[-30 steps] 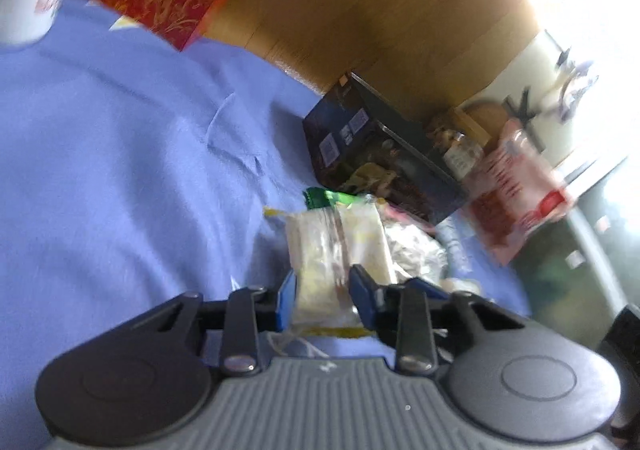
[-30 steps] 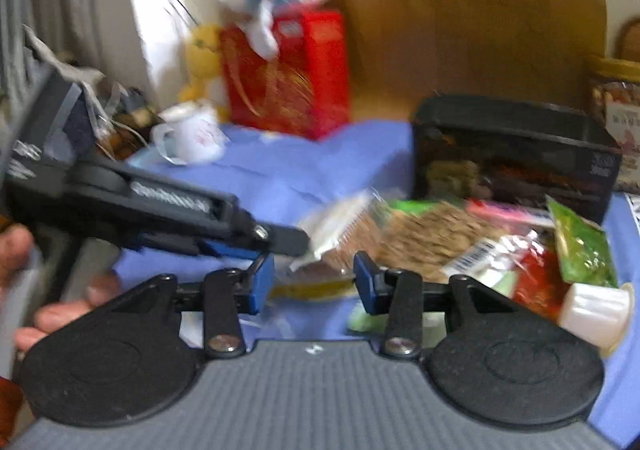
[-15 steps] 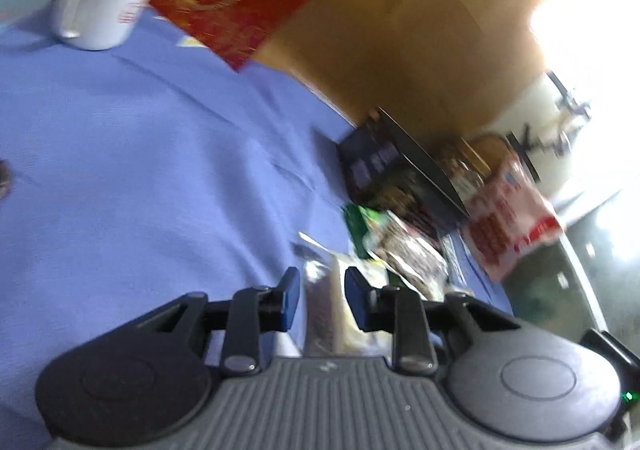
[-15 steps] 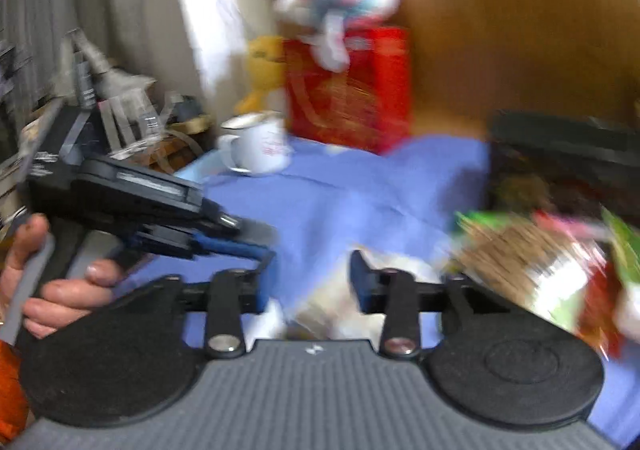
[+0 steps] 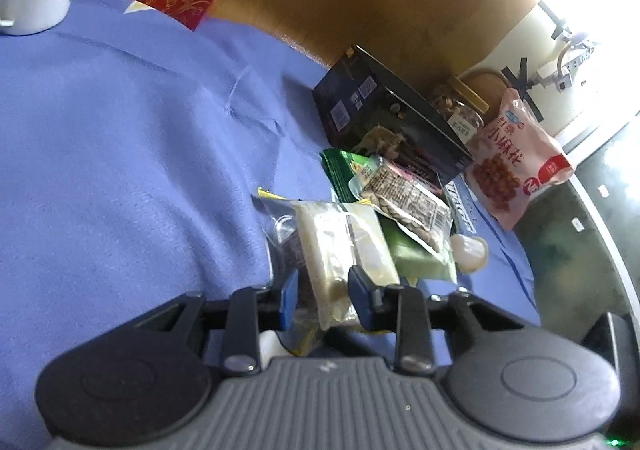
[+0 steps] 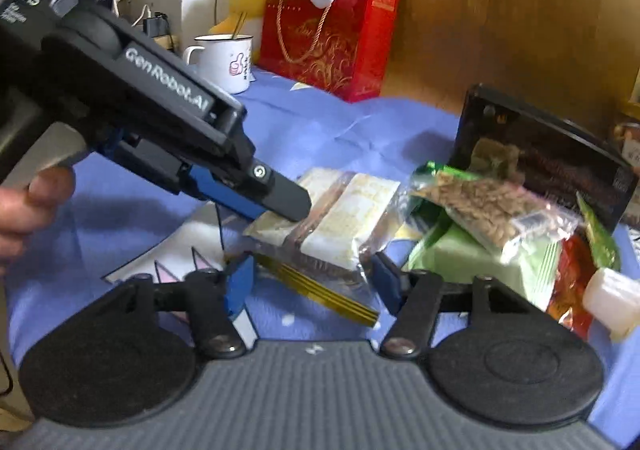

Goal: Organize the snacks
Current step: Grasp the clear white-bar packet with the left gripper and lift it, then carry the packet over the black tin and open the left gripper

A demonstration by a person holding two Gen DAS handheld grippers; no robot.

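- A clear plastic packet of pale layered wafer bars with a brown filling (image 5: 344, 250) lies on the creased blue cloth table cover (image 5: 120, 153), at the near end of the snack heap. It is oblong and crinkly, with a yellow-striped sealed edge.
- In the left wrist view its long axis runs away from the camera, tilted a little leftward at the far end; in the right wrist view it runs from lower left to upper right, striped edge nearest.
- The left gripper (image 5: 322, 292), matte black with blue pads, has its jaws pinched on the near end of the packet, pads pressing both sides.
- The right gripper (image 6: 310, 282) has its jaws spread wide, one pad on each side of the packet's near edge; whether they touch the film I cannot tell.
- Beyond the packet: a glossy clear bag of brown seeds (image 6: 492, 213) atop a soft pale-green pack (image 6: 480, 266), a small white jelly cup (image 6: 610, 300), and a dark rectangular cardboard box (image 5: 384, 117) lying open toward the heap.
- A pink puffy bag of twisted snacks (image 5: 512, 157) leans upright just beyond the box.
- At the far edge of the cloth stand a white enamel mug (image 6: 226, 61) and a red gift bag with gold scrollwork and a rope handle (image 6: 328, 37), with a plush toy on top.
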